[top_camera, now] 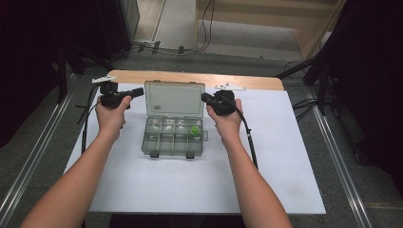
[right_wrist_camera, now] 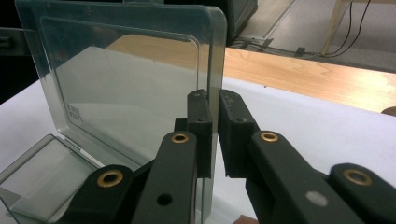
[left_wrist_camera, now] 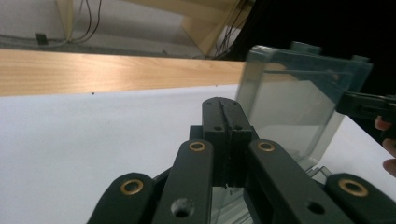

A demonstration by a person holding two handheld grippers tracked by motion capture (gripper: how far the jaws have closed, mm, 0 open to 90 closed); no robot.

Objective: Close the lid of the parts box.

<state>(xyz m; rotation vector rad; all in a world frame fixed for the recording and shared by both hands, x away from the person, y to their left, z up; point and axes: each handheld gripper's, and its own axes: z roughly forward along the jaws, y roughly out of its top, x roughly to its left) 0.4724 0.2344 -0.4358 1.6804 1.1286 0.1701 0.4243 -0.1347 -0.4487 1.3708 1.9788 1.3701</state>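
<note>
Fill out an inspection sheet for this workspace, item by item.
Surface: white sheet over a wooden table; bare wood shows along the far edge.
Job's things: clear organizer box at the centre, lid standing upright and open; a green piece sits in a right-hand compartment, small pale parts in others.
Clutter: two small white items at the far edge, too small to identify.
Grippers: left gripper shut, empty, beside the lid's left edge; right gripper clamped on the lid's right edge.
Cables: one black cable trails from each gripper along the forearm; more wires on the floor beyond.
Surroundings: grey floor, metal rails at both sides, dark stands.
</note>
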